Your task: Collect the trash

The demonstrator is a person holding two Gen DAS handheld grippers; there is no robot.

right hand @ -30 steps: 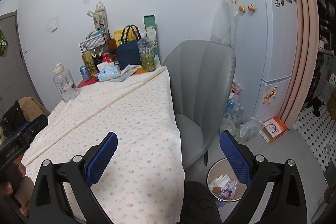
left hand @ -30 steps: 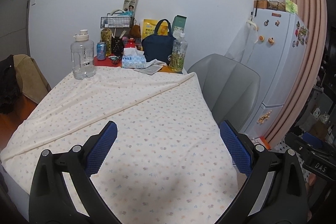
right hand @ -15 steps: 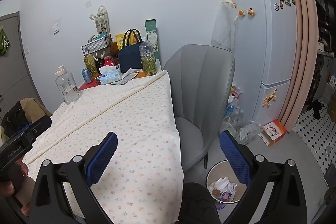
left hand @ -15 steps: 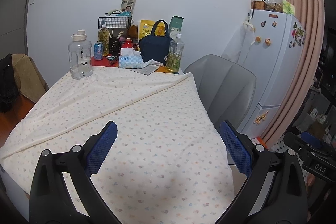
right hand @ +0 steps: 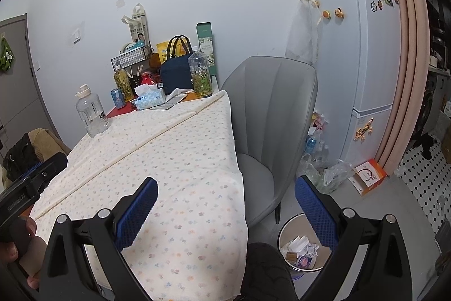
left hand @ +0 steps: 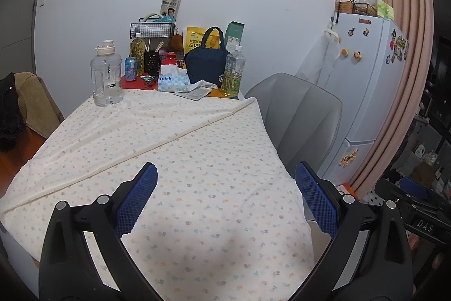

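My left gripper (left hand: 225,188) hangs open above the near part of a table under a flowered cloth (left hand: 174,148), with nothing between its blue pads. My right gripper (right hand: 225,205) is open too, over the table's right front corner. A white trash bin (right hand: 303,244) with crumpled paper inside stands on the floor below, by the chair. At the far end of the table lie a tissue box (left hand: 172,81), a crumpled tissue on printed paper (left hand: 197,90) and a drink can (left hand: 130,69).
A clear water jug (left hand: 105,78), tea bottles (left hand: 232,72), a navy bag (left hand: 207,62) and a wire rack crowd the far table end. A grey chair (right hand: 270,114) stands right of the table, a white fridge (right hand: 360,55) beyond. Plastic bags and a box lie on the floor.
Both grippers have drawn back and risen a little, so the table's far end looks slightly farther. Both stay open and nothing was taken hold of.
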